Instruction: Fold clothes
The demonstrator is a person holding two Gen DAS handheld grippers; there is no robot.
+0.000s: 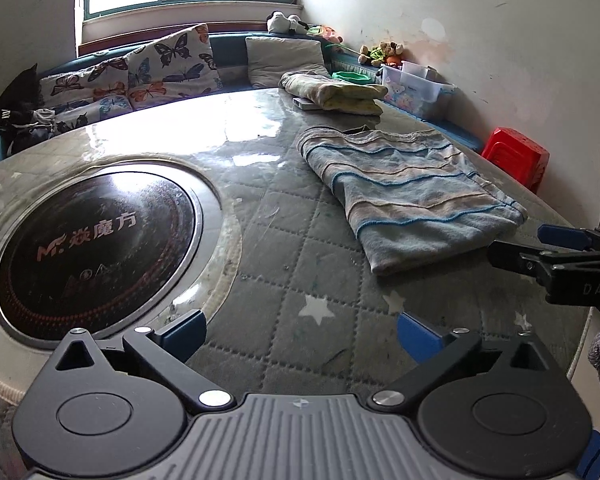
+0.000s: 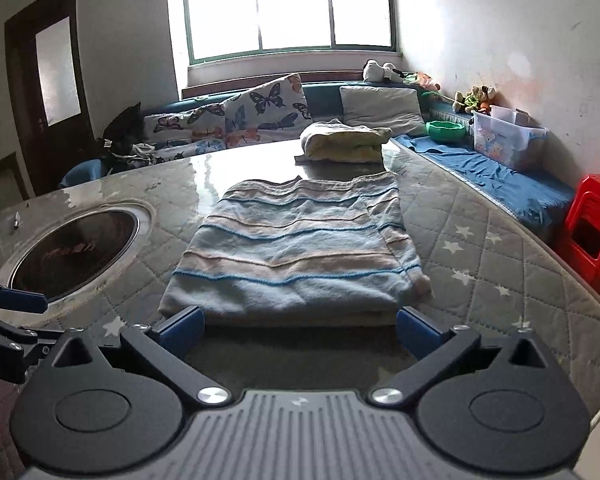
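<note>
Striped cloth (image 2: 296,248) lies folded before both spread, level, seemingly empty grippers.

My right gripper (image 2: 300,330) hangs wide apart just before the folded striped cloth (image 2: 296,252) on the quilted table (image 2: 480,248).

The right tool (image 1: 556,248) is cut off by the left view's right edge, so its far finger is mostly hidden. The left tool (image 2: 8,308) runs off the right view's left edge. A flat thing (image 1: 306,103) lies half hidden under the folded pile (image 1: 332,94); what it is cannot be told.
</note>
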